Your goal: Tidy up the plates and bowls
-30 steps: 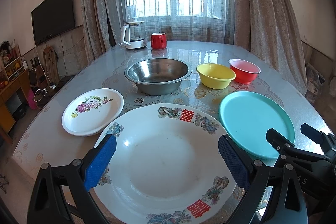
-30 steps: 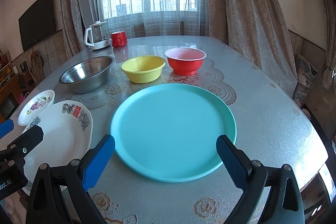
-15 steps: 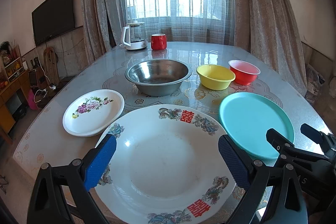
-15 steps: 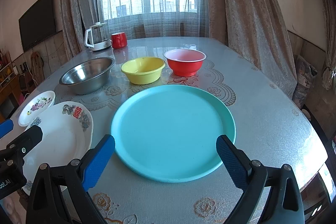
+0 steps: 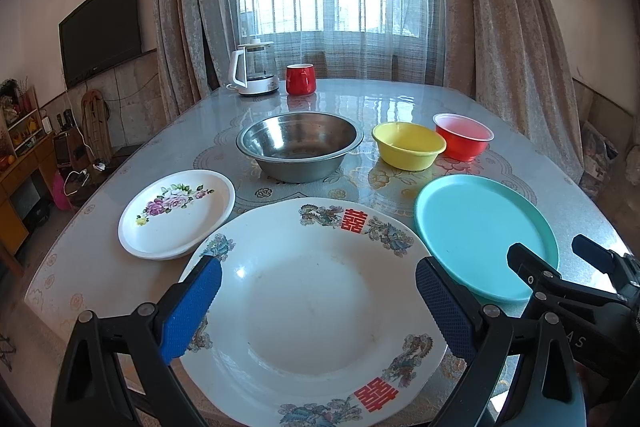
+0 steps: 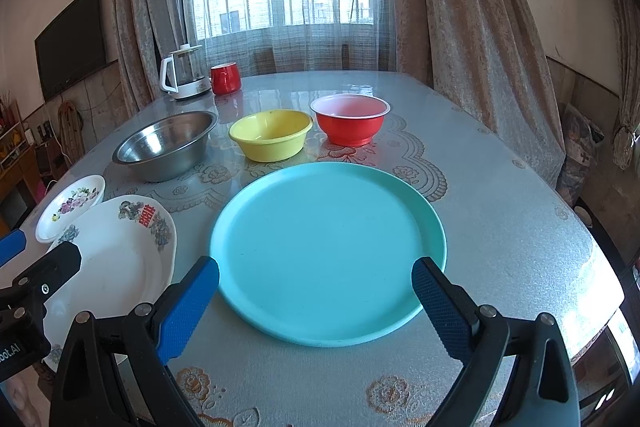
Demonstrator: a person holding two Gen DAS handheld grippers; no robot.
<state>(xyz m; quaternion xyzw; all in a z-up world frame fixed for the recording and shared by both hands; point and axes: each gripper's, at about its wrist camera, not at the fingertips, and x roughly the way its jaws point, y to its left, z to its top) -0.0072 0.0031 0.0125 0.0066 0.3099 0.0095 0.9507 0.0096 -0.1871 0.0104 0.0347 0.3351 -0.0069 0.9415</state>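
Note:
A large white plate with red characters (image 5: 308,311) lies at the table's near edge; my left gripper (image 5: 318,301) is open above it, empty. A small floral plate (image 5: 176,213) lies to its left. A teal plate (image 6: 326,247) lies on the right; my right gripper (image 6: 316,301) is open over its near rim, empty. Behind stand a steel bowl (image 5: 300,145), a yellow bowl (image 6: 271,139) and a red bowl (image 6: 350,123). The right view also shows the white plate (image 6: 116,259) and the floral plate (image 6: 72,205).
A white kettle (image 5: 254,71) and a red mug (image 5: 300,79) stand at the far end of the glass-topped table (image 6: 500,227). Curtains and a window lie behind. A TV and a shelf are at the left wall.
Both grippers have risen and tilted very slightly; the dishes sit a little lower in view. Nothing on the table has moved.

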